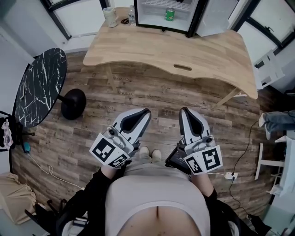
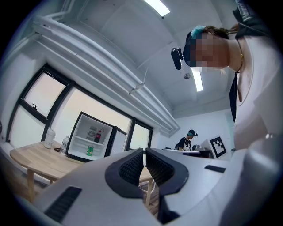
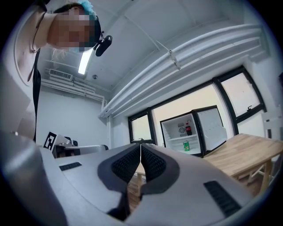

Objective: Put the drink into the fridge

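The open mini fridge (image 1: 168,14) stands at the far end of the wooden table (image 1: 184,46). A green drink can (image 1: 170,14) stands upright on its lower shelf. That can (image 2: 89,150) also shows in the left gripper view, with a dark cola bottle (image 2: 98,136) on the shelf above it. In the right gripper view the can (image 3: 186,146) and bottle (image 3: 189,129) sit inside the fridge (image 3: 177,132). My left gripper (image 1: 145,113) and right gripper (image 1: 184,112) are held close to my body over the floor, well short of the table. Both are shut with nothing between the jaws.
A jug (image 1: 110,16) and a water bottle (image 1: 132,16) stand on the table left of the fridge. A round black marble table (image 1: 39,85) is at the left. A power strip (image 1: 229,175) with its cable lies on the floor at the right. Another person (image 2: 190,139) stands far back.
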A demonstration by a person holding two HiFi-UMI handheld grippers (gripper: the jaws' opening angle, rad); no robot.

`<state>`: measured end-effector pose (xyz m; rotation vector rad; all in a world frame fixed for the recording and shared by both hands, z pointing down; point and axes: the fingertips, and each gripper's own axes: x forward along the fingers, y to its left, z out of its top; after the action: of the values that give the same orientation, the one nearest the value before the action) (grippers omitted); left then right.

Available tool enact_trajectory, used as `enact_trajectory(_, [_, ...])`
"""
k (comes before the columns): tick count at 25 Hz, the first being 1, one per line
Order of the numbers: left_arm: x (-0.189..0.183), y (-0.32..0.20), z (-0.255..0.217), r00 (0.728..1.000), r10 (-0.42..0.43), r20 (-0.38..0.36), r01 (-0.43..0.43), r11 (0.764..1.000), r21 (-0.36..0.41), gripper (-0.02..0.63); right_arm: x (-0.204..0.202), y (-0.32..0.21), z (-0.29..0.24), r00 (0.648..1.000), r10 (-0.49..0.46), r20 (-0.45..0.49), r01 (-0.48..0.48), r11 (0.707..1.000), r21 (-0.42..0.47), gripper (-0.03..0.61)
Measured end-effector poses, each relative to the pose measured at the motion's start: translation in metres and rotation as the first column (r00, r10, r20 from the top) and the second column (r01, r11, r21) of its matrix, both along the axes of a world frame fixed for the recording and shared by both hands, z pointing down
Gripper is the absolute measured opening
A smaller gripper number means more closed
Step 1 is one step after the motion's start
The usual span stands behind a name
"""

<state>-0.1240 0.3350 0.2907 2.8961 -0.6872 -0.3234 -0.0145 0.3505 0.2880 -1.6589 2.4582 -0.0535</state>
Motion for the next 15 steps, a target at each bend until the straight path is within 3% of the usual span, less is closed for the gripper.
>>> enact_trajectory(15, [-0.0017, 0.0008, 0.0019, 1.000, -0.007, 0.003, 0.007, 1.000, -0.002, 0.023, 0.0005, 0.0017, -0.0012, 1.000, 0.015, -0.024, -0.015, 1.000, -0.006, 0.031])
